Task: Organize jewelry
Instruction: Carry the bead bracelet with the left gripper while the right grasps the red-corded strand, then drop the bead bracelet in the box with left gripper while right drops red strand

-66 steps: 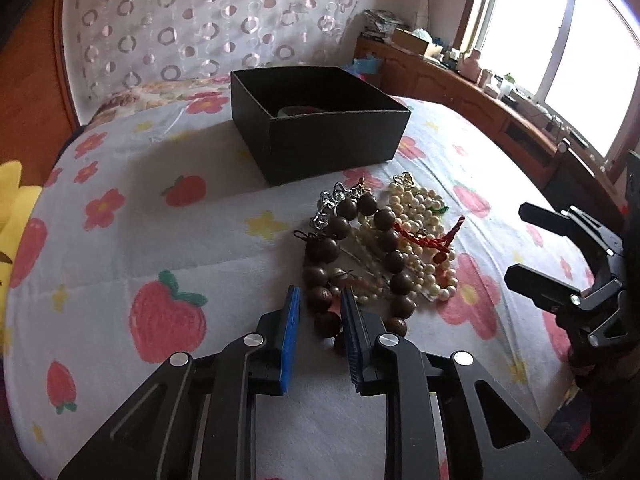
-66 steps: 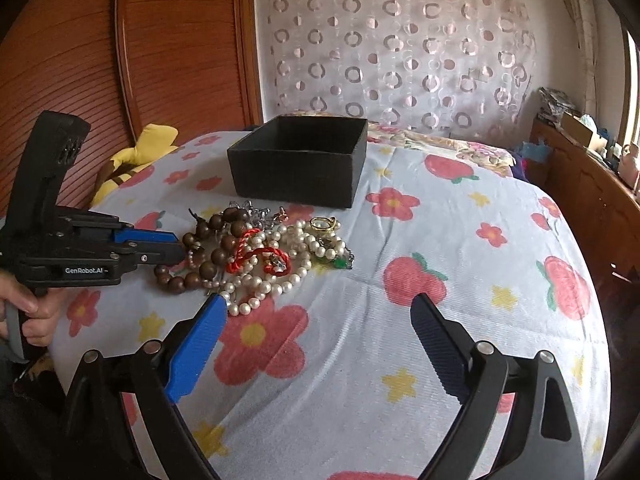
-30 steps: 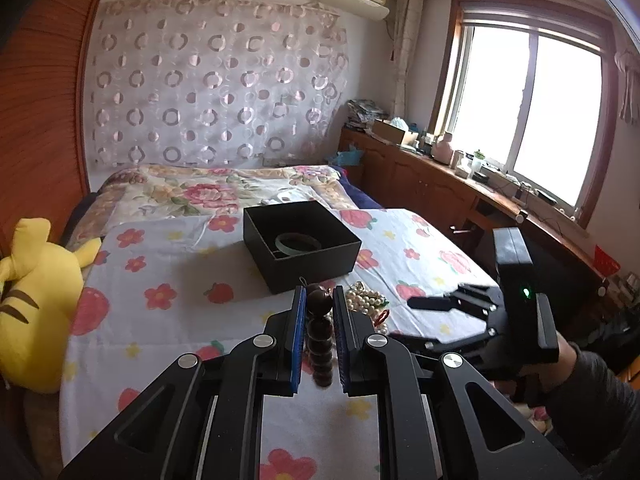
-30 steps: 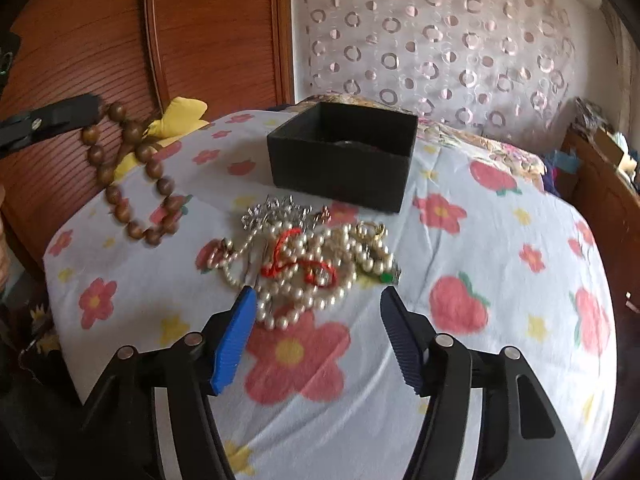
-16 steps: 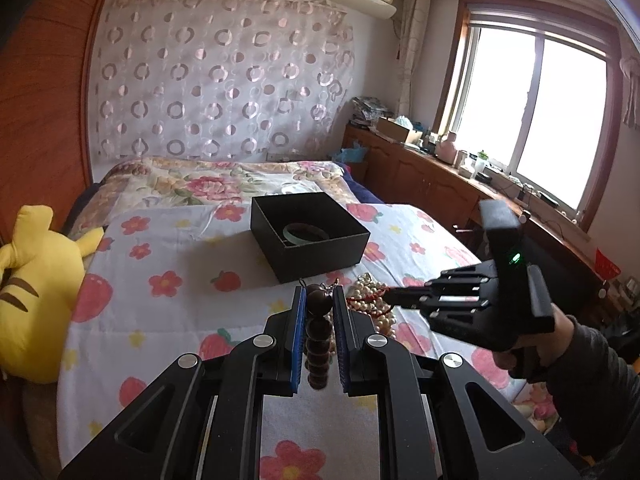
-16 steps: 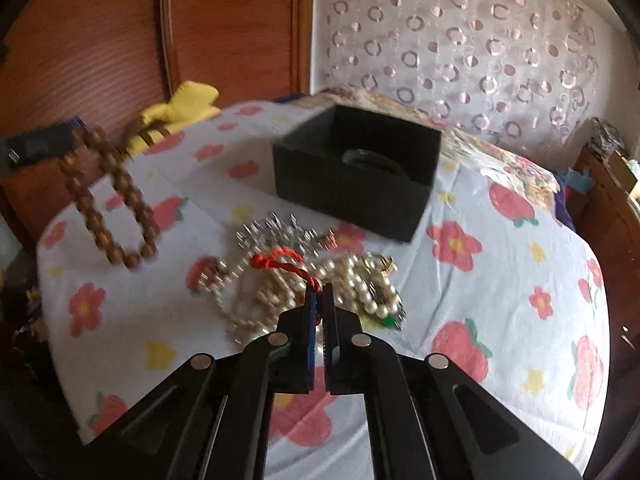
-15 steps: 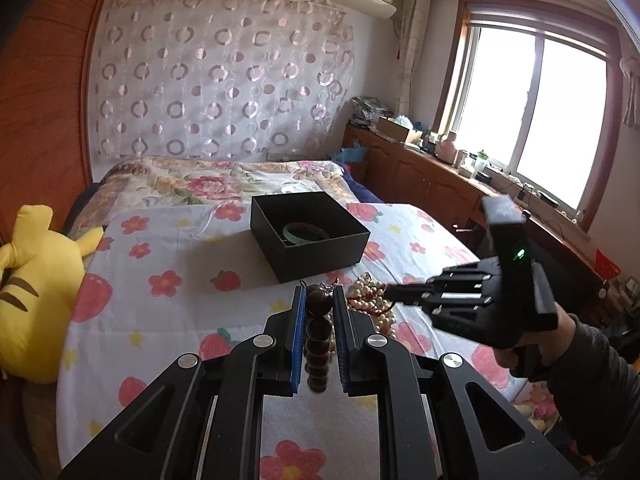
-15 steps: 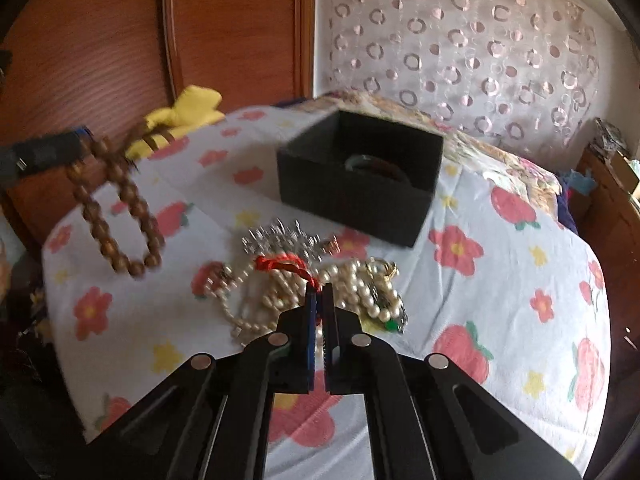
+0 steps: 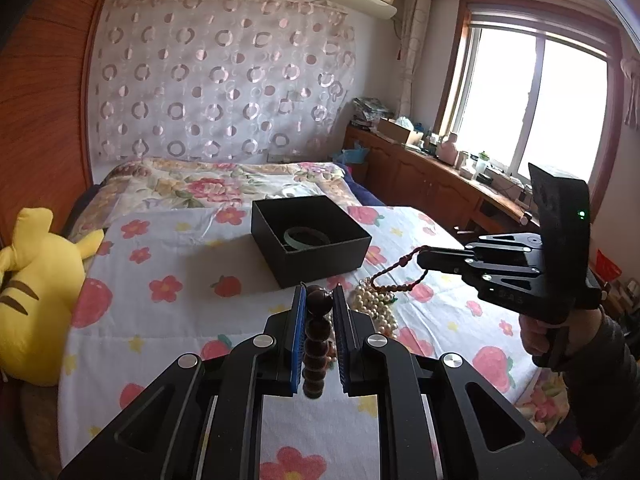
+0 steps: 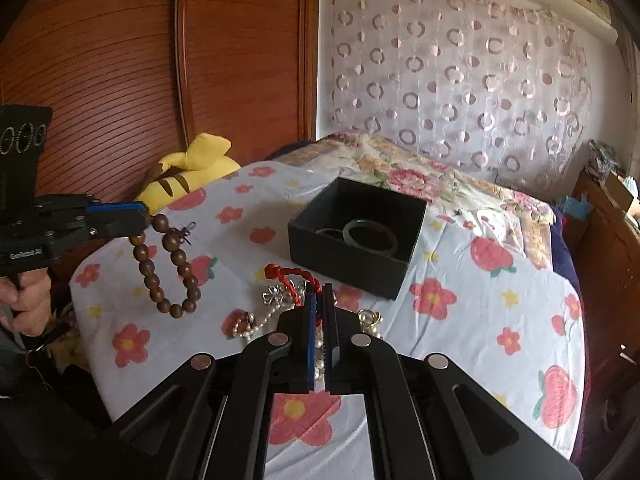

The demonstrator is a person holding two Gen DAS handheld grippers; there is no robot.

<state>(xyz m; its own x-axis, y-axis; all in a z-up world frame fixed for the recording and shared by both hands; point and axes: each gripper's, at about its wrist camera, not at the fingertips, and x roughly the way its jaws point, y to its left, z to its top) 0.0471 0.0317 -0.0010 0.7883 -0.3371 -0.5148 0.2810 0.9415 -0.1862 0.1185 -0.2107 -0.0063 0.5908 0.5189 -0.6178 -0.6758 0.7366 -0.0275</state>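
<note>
Flower-printed bed (image 9: 168, 248) bearing black box (image 9: 316, 254), pearl-and-chain jewelry heap (image 10: 260, 312), yellow plush (image 9: 36, 292) at its edge

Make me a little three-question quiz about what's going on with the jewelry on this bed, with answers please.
1. True or false: the left gripper holds a string of brown wooden beads in the air.
2. What does the right gripper pinch?
A. a pearl necklace
B. a red cord
C. a silver clip
3. Fill in: the black box already contains a green ____.

Key
1. True; the beads hang from its shut fingers, clear of the bedsheet.
2. B; the cord lifts off the pile of pearls.
3. bangle, lying flat on the box floor.
</note>
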